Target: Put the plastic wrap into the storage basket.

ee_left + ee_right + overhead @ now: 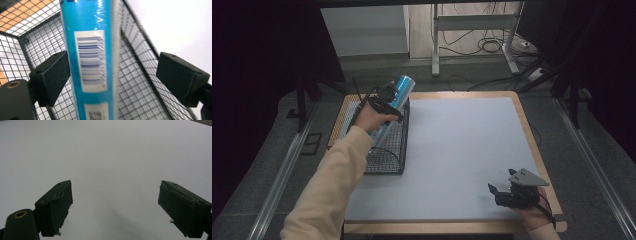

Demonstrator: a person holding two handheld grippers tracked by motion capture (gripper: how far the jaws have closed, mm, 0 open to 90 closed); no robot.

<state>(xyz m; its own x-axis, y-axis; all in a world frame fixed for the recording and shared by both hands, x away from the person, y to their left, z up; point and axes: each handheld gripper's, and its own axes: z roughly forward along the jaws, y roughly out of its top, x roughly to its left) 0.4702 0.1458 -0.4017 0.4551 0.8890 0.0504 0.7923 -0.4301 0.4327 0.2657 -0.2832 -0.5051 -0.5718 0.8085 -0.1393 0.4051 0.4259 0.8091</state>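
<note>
So from up high, the left gripper [388, 98] is hovering over a black wire basket [387, 162] that sits at the left edge of the table's pale grey mat [462, 150], and there's a blue shrink-wrapped tube pack [401, 90] leaning in the basket, its top end poking up past the far rim. Over at the near right corner, the right gripper [507, 194] rests low by the mat with its grey three-cornered plate [527, 177] on top, well apart from the basket. Left gripper view next: the blue pack [90, 57] runs straight up between the two black jaws, barcode label [90, 61] facing the camera. The left jaw looks about touching the wrap, but the right one stands clear off to the side with mesh [135, 82] visible in the gap, so the claw's spread wide and not clamping anything. Right gripper view: both jaws are spread wide apart too, nothing between them, just bare grey mat [107, 157] underneath.
</note>
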